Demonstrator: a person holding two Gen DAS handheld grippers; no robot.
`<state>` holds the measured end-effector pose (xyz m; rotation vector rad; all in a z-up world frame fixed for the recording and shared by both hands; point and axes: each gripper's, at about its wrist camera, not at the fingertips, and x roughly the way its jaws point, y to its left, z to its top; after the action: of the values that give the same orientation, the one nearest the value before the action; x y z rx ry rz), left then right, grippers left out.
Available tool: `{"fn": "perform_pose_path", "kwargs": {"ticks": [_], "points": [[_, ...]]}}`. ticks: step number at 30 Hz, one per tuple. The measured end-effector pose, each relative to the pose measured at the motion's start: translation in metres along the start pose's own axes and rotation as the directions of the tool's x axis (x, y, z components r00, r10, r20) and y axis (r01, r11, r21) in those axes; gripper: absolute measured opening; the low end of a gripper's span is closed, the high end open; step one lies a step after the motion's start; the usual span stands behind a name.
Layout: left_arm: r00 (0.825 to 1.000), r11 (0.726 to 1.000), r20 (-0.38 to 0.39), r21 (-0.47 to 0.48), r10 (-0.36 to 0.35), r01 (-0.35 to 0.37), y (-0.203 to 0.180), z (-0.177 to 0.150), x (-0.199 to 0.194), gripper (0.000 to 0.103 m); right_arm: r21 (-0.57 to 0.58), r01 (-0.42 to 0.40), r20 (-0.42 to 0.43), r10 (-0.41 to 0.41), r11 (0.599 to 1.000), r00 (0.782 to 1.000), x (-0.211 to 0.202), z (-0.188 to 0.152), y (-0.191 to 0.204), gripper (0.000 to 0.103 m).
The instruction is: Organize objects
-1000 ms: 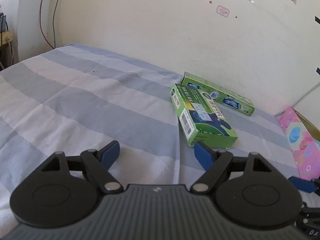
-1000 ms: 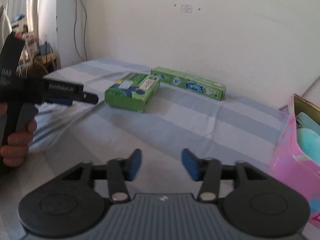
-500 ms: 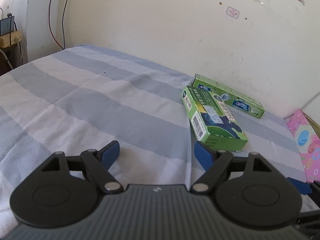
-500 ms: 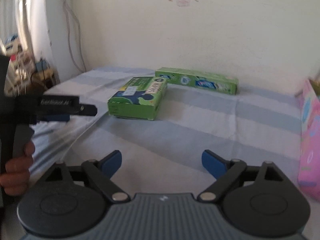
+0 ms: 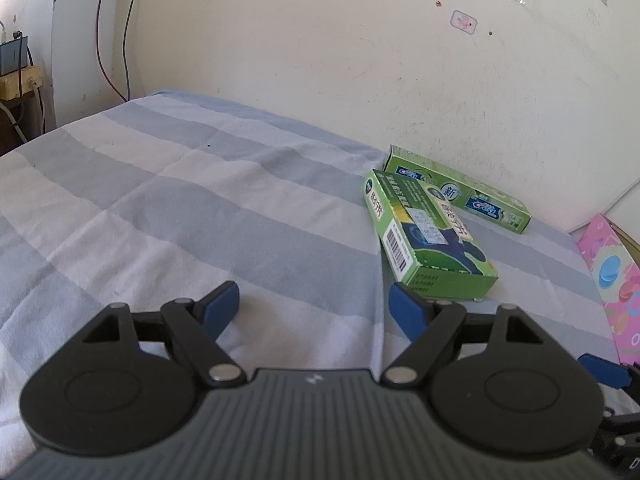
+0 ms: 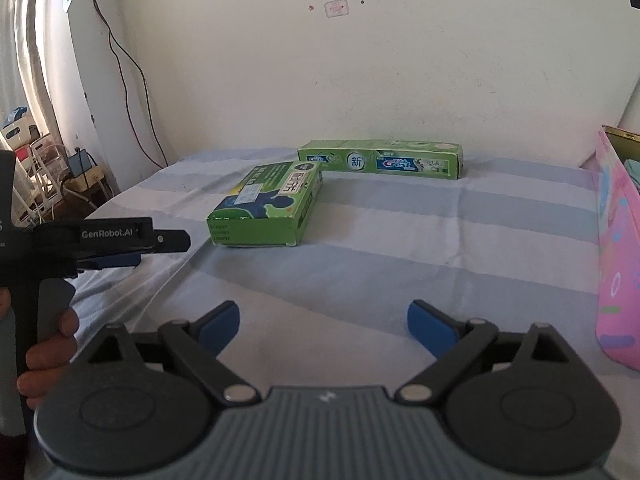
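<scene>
Right tongs (image 6: 323,322): nearest item, blue pads spread wide apart and empty above the striped bed sheet (image 6: 400,256); a second ago the same pads stood close together, so they have opened, which reads as preparation for a first grasp. Left tongs (image 5: 314,306): pads likewise apart and empty, spacing unchanged over the last second; low over the sheet, with the right pad just short of the near end of the wide green box (image 5: 428,236). The left-wrist view has swung leftward, the boxes having drifted toward the right of the picture. Wide green box: lying flat on the bed, mid-distance, untouched. Long green toothpaste box (image 6: 382,159): lying flat beyond it, next to the wall, one end close beside the wide box's far corner; contact cannot be told. Pink patterned box (image 6: 618,248): open-topped, at the bed's right edge, well apart from both green boxes; a likely receptacle. Status, by judgement: organizing not yet begun; wide green box the probable first pick.
</scene>
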<state>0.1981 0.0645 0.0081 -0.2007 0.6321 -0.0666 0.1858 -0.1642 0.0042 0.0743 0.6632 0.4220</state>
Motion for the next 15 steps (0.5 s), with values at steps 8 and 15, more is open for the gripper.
{"fn": "perform_pose_path", "kwargs": {"ticks": [8,15], "points": [[1.000,1.000,0.000,0.001,0.001,-0.001,0.0000,-0.0004,0.0001,0.084,0.009,-0.001,0.004,0.001,1.000,1.000,-0.0003,-0.0001,0.0000,0.095],[1.000,1.000,0.000,0.001,0.001,-0.001,-0.0001,-0.0005,0.0000,0.084,0.011,-0.001,0.006,0.001,1.000,1.000,-0.0005,-0.0005,-0.0004,0.096]]}}
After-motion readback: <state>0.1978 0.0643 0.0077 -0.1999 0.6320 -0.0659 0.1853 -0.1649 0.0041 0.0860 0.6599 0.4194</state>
